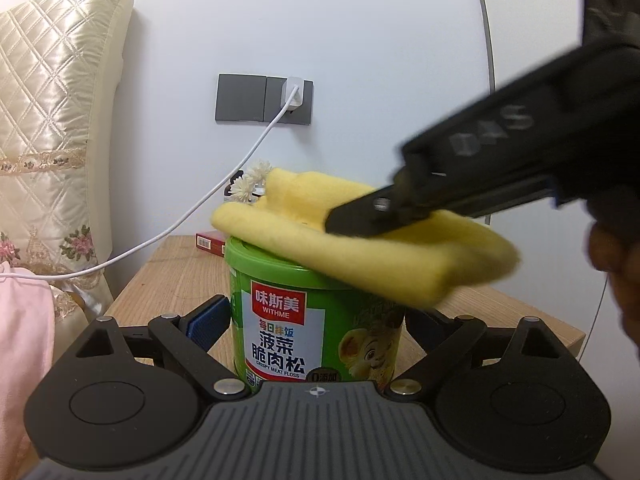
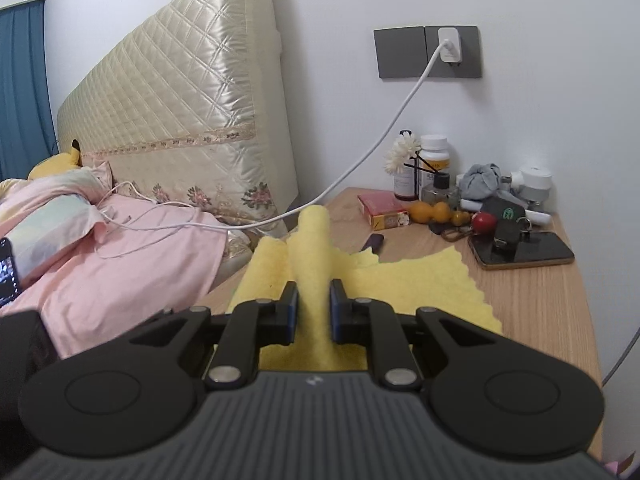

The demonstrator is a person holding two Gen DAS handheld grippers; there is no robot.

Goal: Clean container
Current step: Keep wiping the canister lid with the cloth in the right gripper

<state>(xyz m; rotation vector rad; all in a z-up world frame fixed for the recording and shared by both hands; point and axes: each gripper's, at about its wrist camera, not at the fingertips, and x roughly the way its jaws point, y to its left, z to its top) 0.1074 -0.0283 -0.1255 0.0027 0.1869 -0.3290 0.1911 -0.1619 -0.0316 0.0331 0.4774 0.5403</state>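
White wall [image 2: 560, 120] with grey socket panel [image 2: 427, 53]; quilted cream headboard [image 2: 180, 112]; wooden bedside table [image 2: 540, 300]; possibly a blue curtain [image 2: 20, 80] at far left.

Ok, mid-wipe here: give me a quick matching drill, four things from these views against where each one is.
Things:
1. yellow cloth
2. green container
3. white charger
4. phone

Places:
A. plugged into the grey wall socket
B. lying flat on the wooden nightstand
C. draped over the lid, pinched by the right gripper
D. between the fingers of the left gripper

Pairs: 1-C, 2-D, 3-A, 4-B
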